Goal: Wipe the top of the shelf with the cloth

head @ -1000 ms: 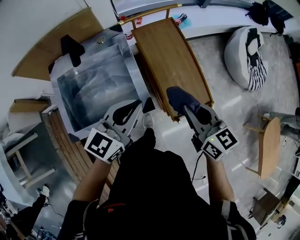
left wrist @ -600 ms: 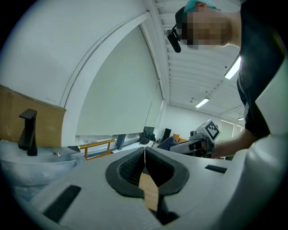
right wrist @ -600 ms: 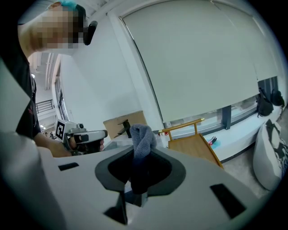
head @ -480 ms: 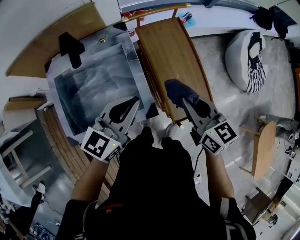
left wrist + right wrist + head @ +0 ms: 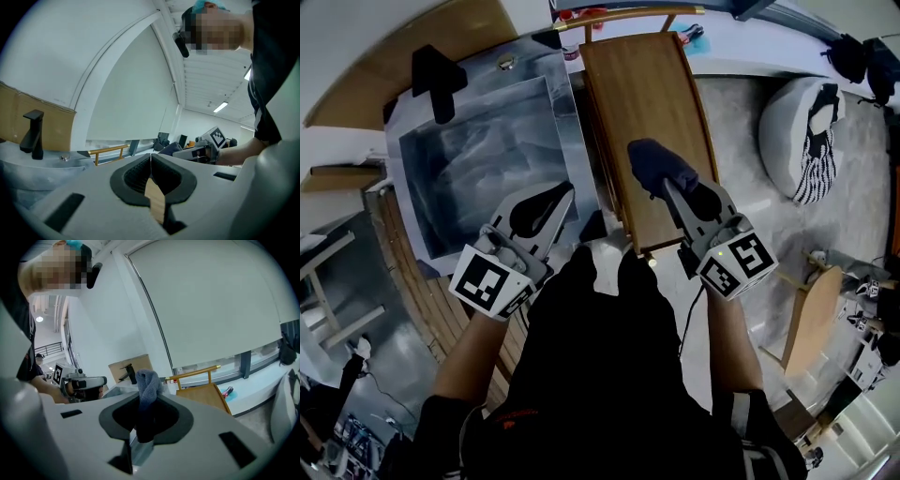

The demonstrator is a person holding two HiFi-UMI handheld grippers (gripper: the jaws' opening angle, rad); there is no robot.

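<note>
Jaws of right gripper (image 5: 668, 189) pinch the cloth (image 5: 652, 165) over the shelf (image 5: 642, 84) (left gripper (image 5: 561, 201): pressed together).

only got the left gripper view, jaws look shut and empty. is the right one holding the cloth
observer: Yes. In the right gripper view the right gripper is shut on a blue-grey cloth that bunches up above the jaws.

operator: where's that cloth relative to the shelf

observer: The head view puts it over the near end of the wooden shelf top. I cannot tell whether it touches the wood.

operator: and what's below my left gripper

observer: From the head view, the left gripper is over the near right corner of the metal sink, just left of the shelf.
</note>
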